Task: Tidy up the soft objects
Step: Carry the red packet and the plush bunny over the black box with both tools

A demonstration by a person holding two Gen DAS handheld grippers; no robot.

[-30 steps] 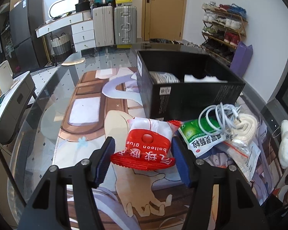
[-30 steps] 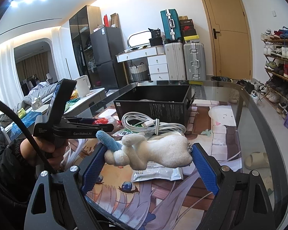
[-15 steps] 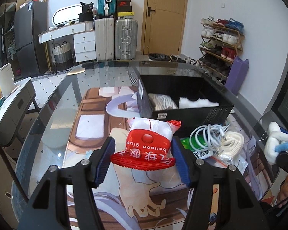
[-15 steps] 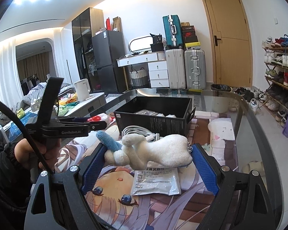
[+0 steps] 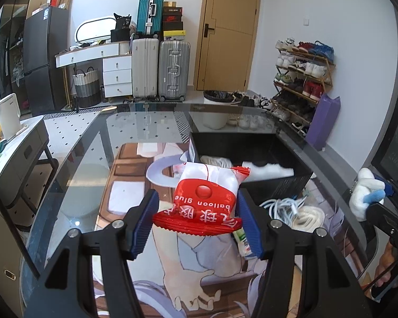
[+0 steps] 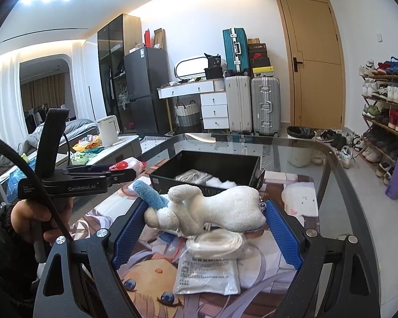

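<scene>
My left gripper [image 5: 197, 221] is shut on a red and white balloon glue packet [image 5: 204, 198] and holds it in the air above the table, short of the black box [image 5: 278, 185]. My right gripper [image 6: 204, 229] is shut on a white plush toy [image 6: 217, 209] with a blue ear, held above the table in front of the black box [image 6: 225, 165]. The box holds white soft items [image 5: 267, 171]. The plush also shows at the right edge of the left wrist view [image 5: 365, 193]. The left gripper shows from the side in the right wrist view [image 6: 119, 176].
On the glass table with the printed mat [image 5: 135, 185] lie a coiled white cable [image 5: 281, 206], a white rope coil [image 6: 216, 245], a clear pouch [image 6: 206, 273] and a green packet [image 5: 242, 241]. Suitcases, a drawer unit and a shoe rack stand behind.
Both grippers have risen with their loads. The box and table items have dropped lower in both views. Both grips are unchanged.
</scene>
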